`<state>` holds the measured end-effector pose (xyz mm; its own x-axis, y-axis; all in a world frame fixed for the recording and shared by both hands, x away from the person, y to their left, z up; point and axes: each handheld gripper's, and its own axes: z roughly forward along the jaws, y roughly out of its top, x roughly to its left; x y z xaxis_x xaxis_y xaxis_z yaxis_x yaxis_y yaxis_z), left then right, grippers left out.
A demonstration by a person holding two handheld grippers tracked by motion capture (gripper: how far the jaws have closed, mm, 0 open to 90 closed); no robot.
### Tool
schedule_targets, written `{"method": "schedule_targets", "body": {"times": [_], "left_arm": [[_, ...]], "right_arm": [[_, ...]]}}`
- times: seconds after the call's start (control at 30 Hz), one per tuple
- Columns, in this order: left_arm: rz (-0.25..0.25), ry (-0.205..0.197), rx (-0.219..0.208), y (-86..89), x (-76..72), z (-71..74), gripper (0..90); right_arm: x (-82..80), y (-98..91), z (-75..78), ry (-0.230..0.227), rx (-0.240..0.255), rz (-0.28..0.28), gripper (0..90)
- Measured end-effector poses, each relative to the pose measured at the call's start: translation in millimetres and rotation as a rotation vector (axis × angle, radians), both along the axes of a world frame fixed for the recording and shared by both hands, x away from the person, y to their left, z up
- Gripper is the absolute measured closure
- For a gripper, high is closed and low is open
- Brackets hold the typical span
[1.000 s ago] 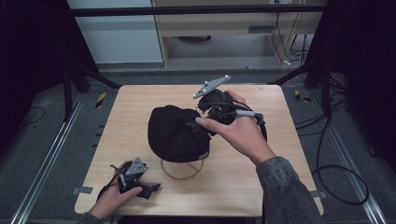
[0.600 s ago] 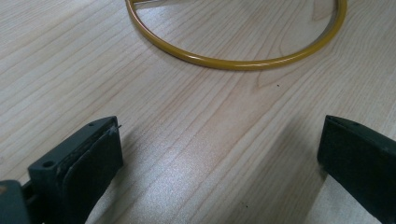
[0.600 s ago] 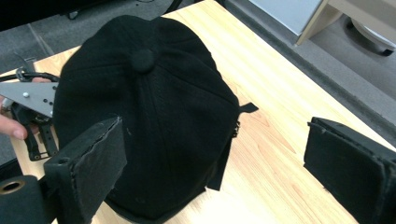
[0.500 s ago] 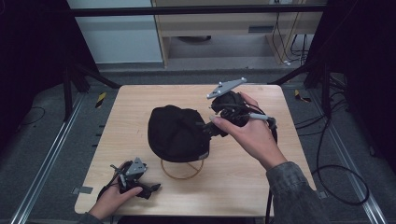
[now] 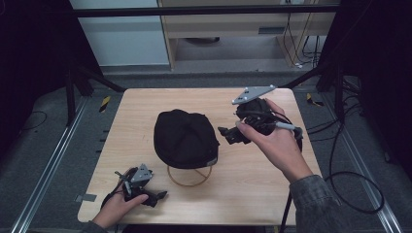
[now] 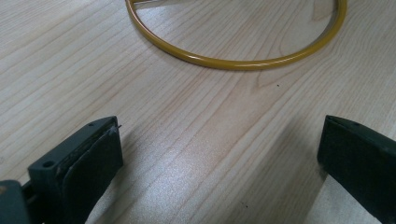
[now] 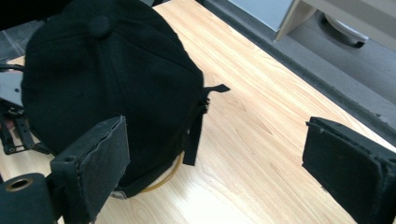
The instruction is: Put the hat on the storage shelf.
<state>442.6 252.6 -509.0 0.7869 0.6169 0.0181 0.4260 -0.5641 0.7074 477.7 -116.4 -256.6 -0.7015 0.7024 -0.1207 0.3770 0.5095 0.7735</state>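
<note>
Cap first: black fabric baseball cap, crown up with a button on top, sits mid-table on the light wooden tabletop, perched over a yellow wire ring stand whose loop shows under the near edge. Rear adjuster strap hangs loose down the back of the cap, toward the right side.

Right gripper, held in the person's right hand, hovers just beside the cap, clear of the fabric; jaws spread wide, nothing between them. In the right gripper view, one black pad overlaps the cap's lower rear edge, the other stands over bare wood.

Left gripper rests low near the front-left table edge, well apart from the cap, jaws released and empty; ring stand lies ahead of it in the left gripper view.

Judgement: step looks like a grasp at the cap's rear rim or strap. To do it well, come in level, straddle the rim rather than the soft crown, and close only when fabric lies between both pads. Lift gently straight up, or the light stand may tip.
</note>
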Motion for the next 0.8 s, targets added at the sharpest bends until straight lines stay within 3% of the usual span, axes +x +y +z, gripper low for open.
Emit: {"method": "schedule_targets", "body": {"times": [0.47, 0.8], "left_arm": [[0.001, -0.002, -0.002, -0.1, 0.0, -0.1, 0.0], [0.002, -0.002, -0.002, -0.1, -0.1, -0.2, 0.0]], "right_arm": [[-5.1, -27.5, -10.8, -0.015, 0.004, -0.047, 8.0], [-9.2, -48.4, -46.3, -0.004, 0.017, -0.098, 9.4]]}}
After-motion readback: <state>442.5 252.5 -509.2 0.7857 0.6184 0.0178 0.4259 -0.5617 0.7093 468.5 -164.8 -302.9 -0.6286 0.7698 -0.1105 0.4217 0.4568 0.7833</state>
